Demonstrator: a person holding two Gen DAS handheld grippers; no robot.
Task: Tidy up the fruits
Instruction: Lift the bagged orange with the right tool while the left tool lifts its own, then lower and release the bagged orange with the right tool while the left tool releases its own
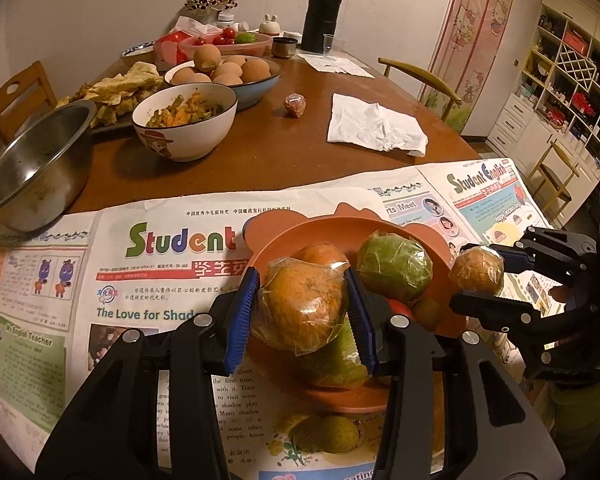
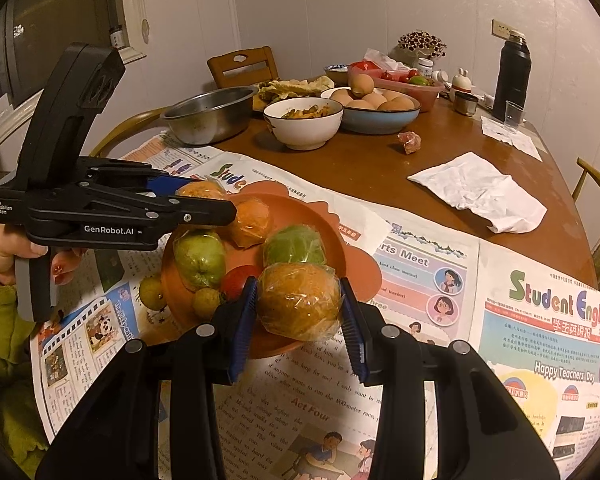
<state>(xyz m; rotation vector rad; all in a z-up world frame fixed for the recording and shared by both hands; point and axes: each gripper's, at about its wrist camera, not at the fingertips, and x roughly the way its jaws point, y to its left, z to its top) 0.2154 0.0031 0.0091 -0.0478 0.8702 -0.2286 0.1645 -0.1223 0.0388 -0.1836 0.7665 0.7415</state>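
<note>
An orange-brown plate [image 1: 380, 226] [image 2: 324, 220] lies on newspaper and holds wrapped fruits. My left gripper [image 1: 302, 300] is shut on a wrapped orange [image 1: 304, 304], held above the plate; it also shows in the right wrist view [image 2: 200, 191]. My right gripper [image 2: 298, 306] is shut on another wrapped orange [image 2: 300, 300], at the plate's right rim in the left wrist view [image 1: 477, 272]. On the plate lie a wrapped green fruit [image 1: 394, 266] [image 2: 294, 246], a wrapped green apple [image 2: 200, 258], a wrapped orange [image 2: 250, 222], a red fruit [image 2: 238, 280] and a small yellow-brown fruit [image 2: 206, 302].
A small yellow fruit [image 2: 152, 292] lies on the newspaper [image 1: 160, 280] left of the plate. Behind stand a steel bowl [image 1: 40, 164], a bowl of food [image 1: 184, 120], a bowl of eggs [image 1: 228, 72], a crumpled tissue [image 1: 376, 126], a wrapped snack [image 1: 295, 105] and a thermos [image 1: 322, 12].
</note>
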